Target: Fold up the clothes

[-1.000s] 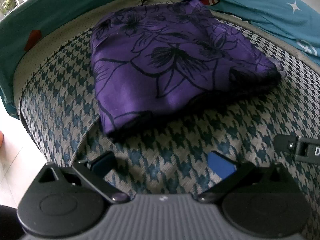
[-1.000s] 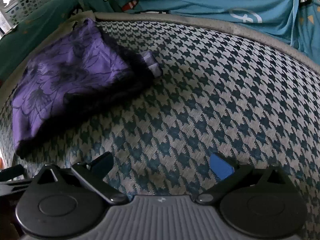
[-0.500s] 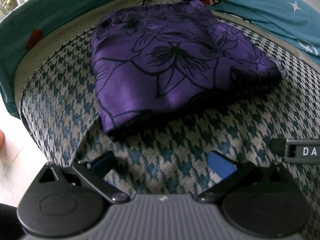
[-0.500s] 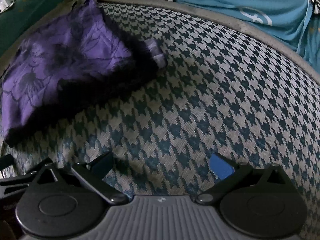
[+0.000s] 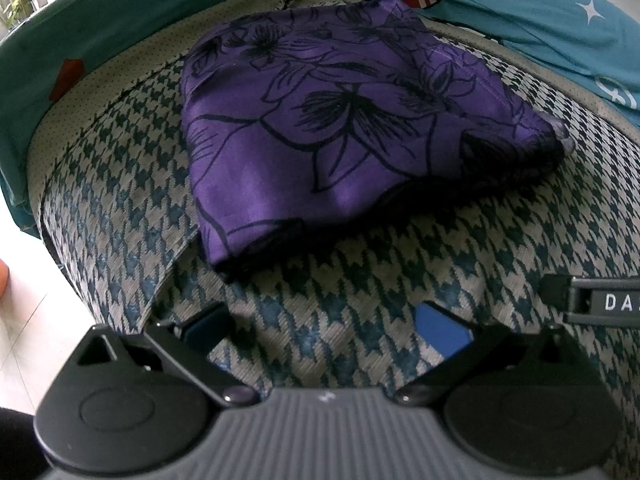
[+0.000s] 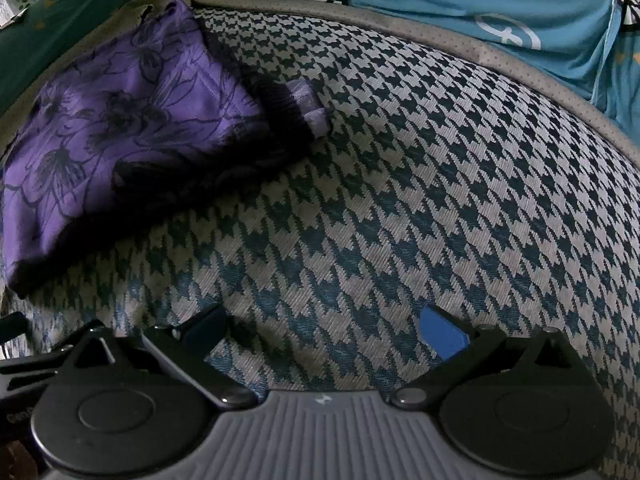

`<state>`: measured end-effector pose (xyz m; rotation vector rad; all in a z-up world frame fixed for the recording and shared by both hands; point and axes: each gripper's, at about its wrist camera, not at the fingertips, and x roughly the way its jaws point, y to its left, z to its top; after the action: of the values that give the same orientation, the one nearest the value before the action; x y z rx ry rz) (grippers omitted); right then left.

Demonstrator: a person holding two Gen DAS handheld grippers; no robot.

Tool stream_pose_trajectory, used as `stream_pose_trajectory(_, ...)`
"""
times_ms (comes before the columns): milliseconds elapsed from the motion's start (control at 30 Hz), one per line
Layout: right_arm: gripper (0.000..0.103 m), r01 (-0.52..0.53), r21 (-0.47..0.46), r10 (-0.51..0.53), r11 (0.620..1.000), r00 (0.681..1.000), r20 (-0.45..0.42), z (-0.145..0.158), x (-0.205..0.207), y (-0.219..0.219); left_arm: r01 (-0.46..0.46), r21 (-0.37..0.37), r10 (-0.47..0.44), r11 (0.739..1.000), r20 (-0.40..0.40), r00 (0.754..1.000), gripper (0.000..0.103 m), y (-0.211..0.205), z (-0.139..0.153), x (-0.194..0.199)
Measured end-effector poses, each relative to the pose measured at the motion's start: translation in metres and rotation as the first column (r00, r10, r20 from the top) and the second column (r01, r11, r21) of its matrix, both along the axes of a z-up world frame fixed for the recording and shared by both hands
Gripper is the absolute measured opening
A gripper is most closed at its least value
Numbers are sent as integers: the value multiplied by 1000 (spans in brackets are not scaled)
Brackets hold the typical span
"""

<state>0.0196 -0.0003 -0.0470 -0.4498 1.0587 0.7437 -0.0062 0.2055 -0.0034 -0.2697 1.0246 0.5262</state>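
The purple floral garment (image 5: 340,140) already sits as a compact folded bundle on the houndstooth cushion (image 6: 440,184), near its back-left edge; left claw (image 5: 324,328) and right claw (image 6: 324,328) are both spread, holding nothing, just in front of it. My worry: that slick fabric's loose corner (image 6: 308,106) catching and unfolding. Beyond the bundle, teal cartoon-print bedding (image 5: 520,12); left of it, pale floor (image 5: 24,340).

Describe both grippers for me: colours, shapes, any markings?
The left gripper and right gripper match: ribbed grey body with a small white logo, round black hinge discs, black linkage arms and blue finger pads. White letters "DA" show on the right gripper's side in the left view.
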Motion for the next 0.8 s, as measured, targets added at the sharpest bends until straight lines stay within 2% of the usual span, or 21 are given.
stream_pose_trajectory(800,103,-25,23,24,999,999,30,1,-5,-11,-8,1,8,1000,22,1000,103,-9,0,-11)
